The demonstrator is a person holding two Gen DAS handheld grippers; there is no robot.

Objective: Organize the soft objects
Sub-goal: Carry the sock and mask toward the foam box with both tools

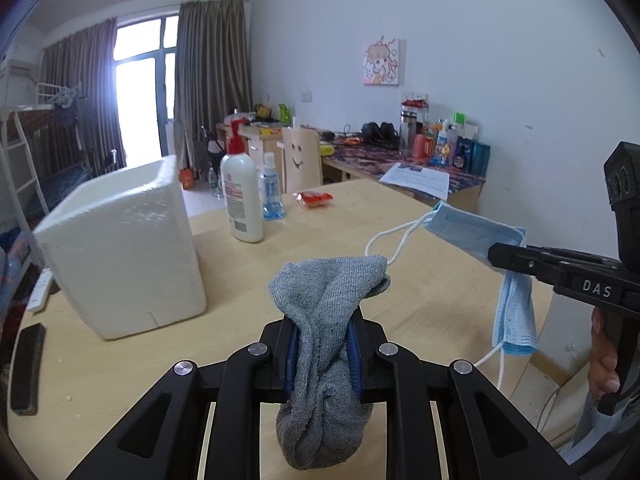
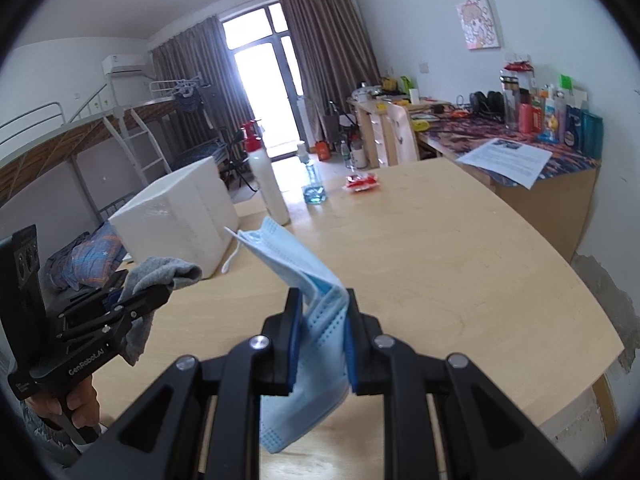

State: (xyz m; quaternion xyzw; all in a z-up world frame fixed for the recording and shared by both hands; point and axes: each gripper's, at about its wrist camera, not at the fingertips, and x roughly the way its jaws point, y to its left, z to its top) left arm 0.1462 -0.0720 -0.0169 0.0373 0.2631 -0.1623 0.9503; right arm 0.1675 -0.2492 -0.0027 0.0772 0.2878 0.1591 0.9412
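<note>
Left wrist view: the left gripper (image 1: 322,354) has its jaws clamped on a grey sock (image 1: 326,320), held clear above the table (image 1: 420,280). The right gripper (image 2: 320,340) pinches a blue face mask (image 2: 316,320) likewise. Both items hang free, probably for transfer to the white foam box (image 1: 120,248).

Bright window (image 1: 140,80) glare; fisheye-warped, dark edges

The left gripper (image 1: 322,322) is held above the table with its jaws closed tight on cloth. The right gripper (image 2: 320,306) is beside it on the right, jaws clamped too, both pointing slightly downward.
</note>
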